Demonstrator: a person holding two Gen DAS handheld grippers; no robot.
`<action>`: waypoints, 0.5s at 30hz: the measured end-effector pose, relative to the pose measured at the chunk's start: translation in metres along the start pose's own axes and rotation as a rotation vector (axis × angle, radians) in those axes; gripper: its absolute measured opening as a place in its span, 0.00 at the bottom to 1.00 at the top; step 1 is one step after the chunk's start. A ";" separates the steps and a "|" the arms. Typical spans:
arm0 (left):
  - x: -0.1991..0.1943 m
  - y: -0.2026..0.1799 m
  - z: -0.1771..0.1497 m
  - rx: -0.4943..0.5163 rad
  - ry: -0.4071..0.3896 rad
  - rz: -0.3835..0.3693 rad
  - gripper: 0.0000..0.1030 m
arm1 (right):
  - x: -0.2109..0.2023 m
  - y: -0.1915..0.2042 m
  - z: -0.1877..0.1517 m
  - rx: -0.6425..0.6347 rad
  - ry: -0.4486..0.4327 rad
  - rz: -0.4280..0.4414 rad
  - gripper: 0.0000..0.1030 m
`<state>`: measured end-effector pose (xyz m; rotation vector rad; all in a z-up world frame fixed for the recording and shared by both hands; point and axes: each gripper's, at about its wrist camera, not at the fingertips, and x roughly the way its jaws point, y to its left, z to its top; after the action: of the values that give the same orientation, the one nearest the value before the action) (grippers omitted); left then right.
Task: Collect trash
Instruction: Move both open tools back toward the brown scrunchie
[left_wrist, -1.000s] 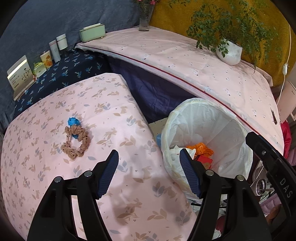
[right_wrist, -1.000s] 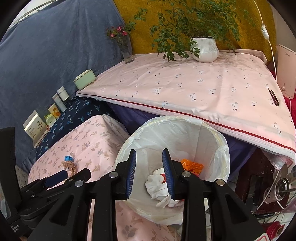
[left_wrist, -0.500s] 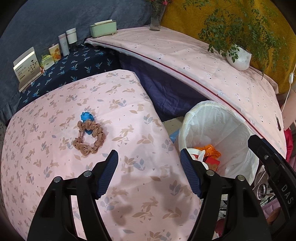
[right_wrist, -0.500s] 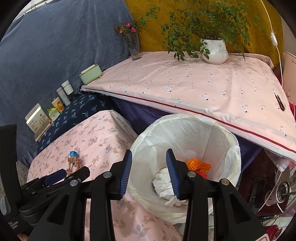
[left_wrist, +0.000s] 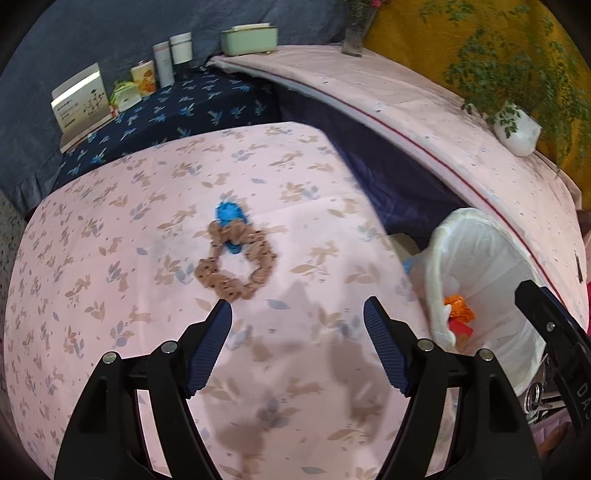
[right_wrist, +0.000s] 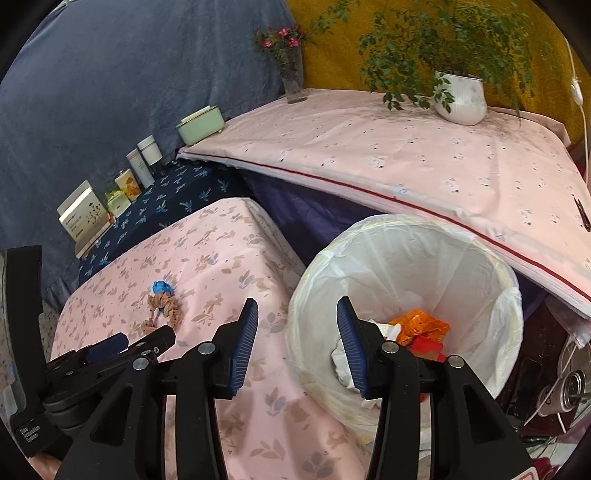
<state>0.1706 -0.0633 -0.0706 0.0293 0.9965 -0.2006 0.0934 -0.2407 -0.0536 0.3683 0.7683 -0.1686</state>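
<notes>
Left gripper, jaws wide and holding nothing, above the pink leaf-print cloth. Just beyond its fingertips lie a brown scrunchie and, touching it, a blue scrap (partly under the scrunchie). Right gripper, jaws spread and bare, at the rim of the white-lined bin, which holds orange wrapper and white tissue.

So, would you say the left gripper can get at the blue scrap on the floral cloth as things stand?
Probably yes. The left gripper is open and aimed at the blue scrap, with nothing above it. The brown scrunchie lies just in front and partly over the scrap, so the fingers may catch it too.
</notes>
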 end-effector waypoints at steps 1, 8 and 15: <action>0.003 0.006 0.000 -0.011 0.006 0.007 0.68 | 0.004 0.004 0.000 -0.007 0.007 0.004 0.43; 0.031 0.047 0.007 -0.089 0.050 0.058 0.68 | 0.029 0.032 -0.003 -0.049 0.049 0.032 0.43; 0.056 0.070 0.015 -0.125 0.087 0.078 0.68 | 0.054 0.055 -0.001 -0.078 0.083 0.054 0.43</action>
<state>0.2251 -0.0046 -0.1139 -0.0372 1.0906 -0.0657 0.1463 -0.1898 -0.0780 0.3232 0.8433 -0.0728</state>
